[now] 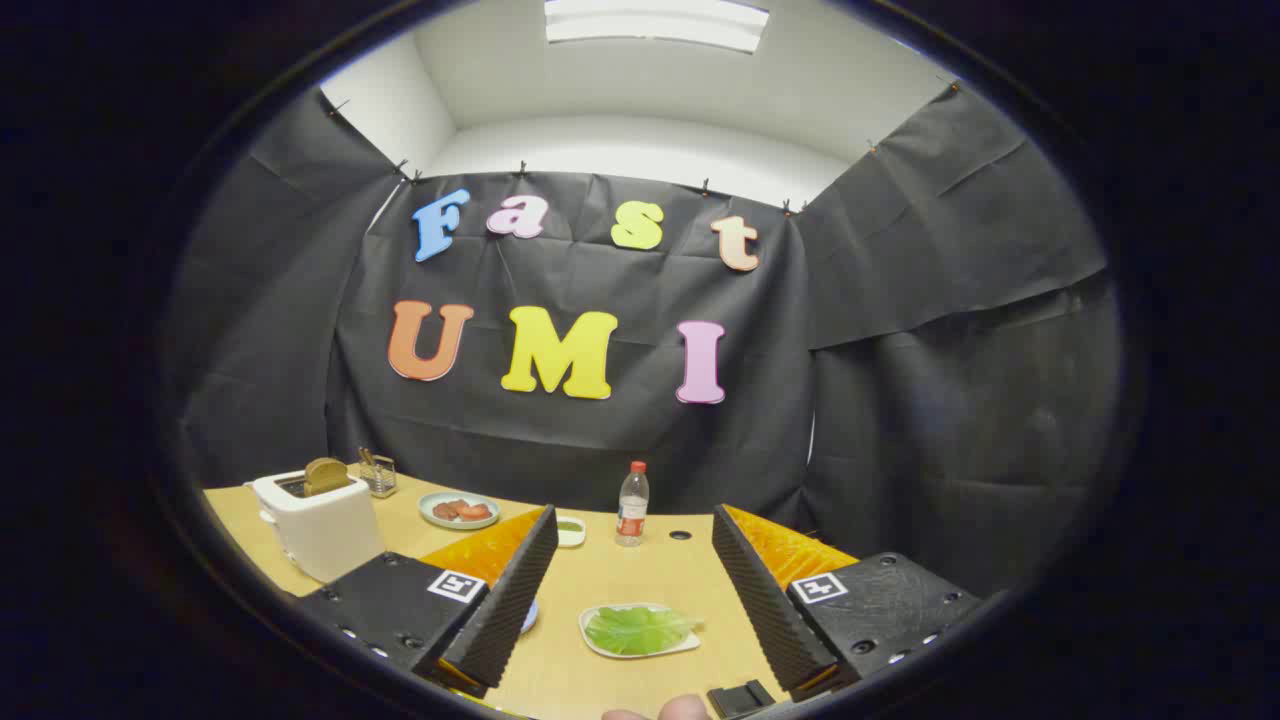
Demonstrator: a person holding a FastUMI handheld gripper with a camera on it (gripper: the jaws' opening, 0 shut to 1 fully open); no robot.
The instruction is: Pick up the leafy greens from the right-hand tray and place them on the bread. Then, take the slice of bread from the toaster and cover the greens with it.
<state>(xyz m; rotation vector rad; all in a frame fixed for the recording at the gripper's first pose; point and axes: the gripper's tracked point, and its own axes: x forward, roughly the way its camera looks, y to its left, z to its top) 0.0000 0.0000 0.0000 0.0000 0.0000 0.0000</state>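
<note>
Green leafy greens point(638, 630) on a white tray point(592, 640), brown bread point(326, 475) in a white toaster point(320, 525), tan table point(610, 575), black ribbed fingers point(515, 590) backed in orange.

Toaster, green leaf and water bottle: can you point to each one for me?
toaster point(325, 535), gripper view, on its white front side.
green leaf point(637, 631), gripper view, middle of the leaf on its tray, between the open jaws.
water bottle point(632, 512), gripper view, on its label, beyond the jaws.

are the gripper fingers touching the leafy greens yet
Apart. In the gripper view the open gripper hangs above the table; the leafy greens lie untouched on their tray, bare tabletop showing beside each finger.
</note>
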